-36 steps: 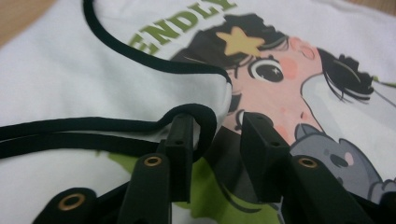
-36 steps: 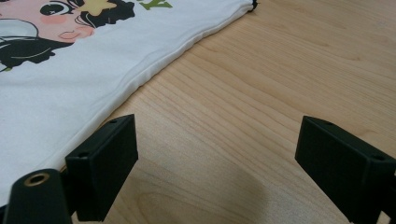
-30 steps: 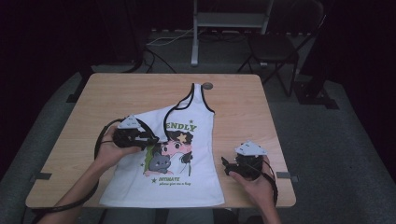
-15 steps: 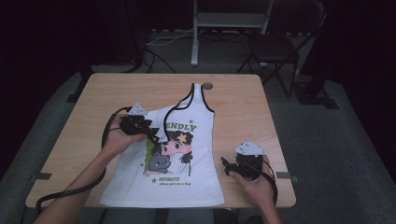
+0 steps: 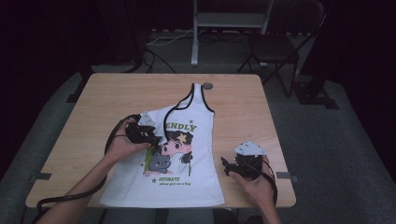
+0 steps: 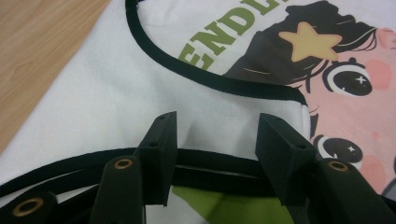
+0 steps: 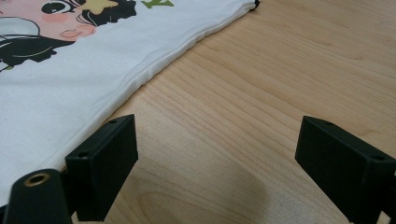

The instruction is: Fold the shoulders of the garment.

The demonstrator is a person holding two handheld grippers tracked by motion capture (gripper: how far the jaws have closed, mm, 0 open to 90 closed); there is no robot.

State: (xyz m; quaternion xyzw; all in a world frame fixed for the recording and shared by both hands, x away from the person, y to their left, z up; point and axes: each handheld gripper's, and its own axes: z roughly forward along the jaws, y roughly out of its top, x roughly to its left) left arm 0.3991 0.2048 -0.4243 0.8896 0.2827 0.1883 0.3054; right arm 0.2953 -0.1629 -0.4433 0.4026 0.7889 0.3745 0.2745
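A white tank top point(image 5: 187, 154) with black trim and a cartoon print lies flat across the middle and lower centre of the wooden table point(image 5: 112, 93), its left strap folded over the chest. The left gripper point(image 5: 148, 136) sits on that folded part left of centre; its jaws have just been opening and now stand apart over the black trim point(image 6: 219, 81), gripping nothing. The right gripper point(image 5: 227, 165), lower right, rests with jaws wide apart over bare wood just beside the top's side hem.

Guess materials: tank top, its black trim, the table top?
Tank top: looks like soft matte white knit, probably cotton; it creases and carries a flat printed cartoon. Black trim: seems a sewn fabric binding, slightly ribbed. Table: light wood grain, low sheen; solid wood or laminate can't be told.
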